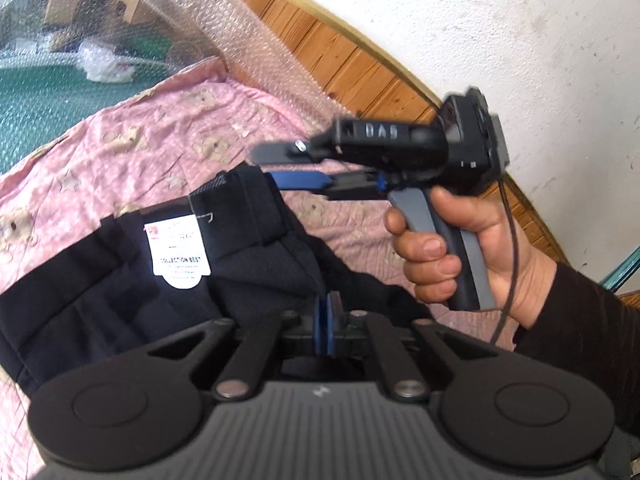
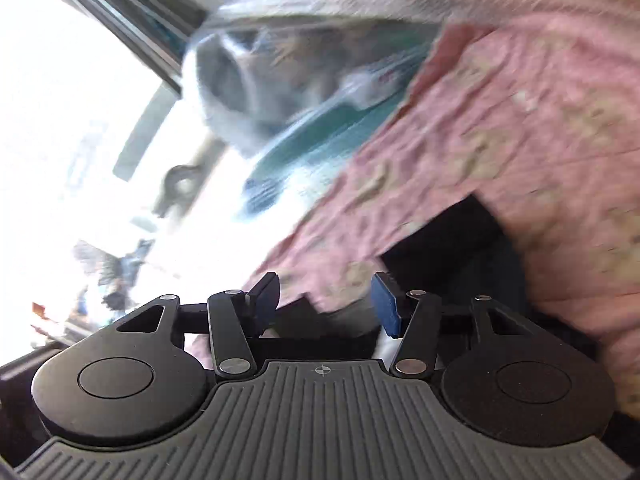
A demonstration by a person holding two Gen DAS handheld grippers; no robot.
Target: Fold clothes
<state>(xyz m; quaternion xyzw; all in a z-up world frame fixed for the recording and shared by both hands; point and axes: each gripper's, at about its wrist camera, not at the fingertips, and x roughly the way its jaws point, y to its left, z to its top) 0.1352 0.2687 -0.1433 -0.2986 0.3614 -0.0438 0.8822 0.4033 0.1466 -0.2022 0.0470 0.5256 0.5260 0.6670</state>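
Garment: a black piece of clothing (image 1: 120, 280) lies partly folded on a pink quilt (image 1: 140, 140), its thick folded edge raised toward the far side; in the right wrist view only a dark corner (image 2: 452, 248) shows, blurred.
Tag: a white paper label (image 1: 178, 256) hangs on the garment's upper fold, printed text facing up.
Left gripper: the left gripper (image 1: 327, 326) has its 2 blue pads pressed together, clenched on a fold of the black fabric at the garment's near edge.
Right gripper: the right gripper (image 2: 326, 304) has its jaws spread apart with nothing between the pads; in the left wrist view it is held above the garment's far edge, 1 blue finger (image 1: 300, 181) just beside the raised fold; whether it touches the cloth I cannot tell.
Right hand: a hand (image 1: 460, 256) in a dark sleeve wraps the grey handle of the right gripper.
Bed surface: the pink quilt has bear prints and is wrinkled.
Surroundings: bubble wrap (image 1: 200, 20) lies past the quilt, a wooden panel (image 1: 360, 60) with a gold rim stands against a white wall (image 1: 500, 40).
Right view quality: heavily blurred, bright window light on the left.
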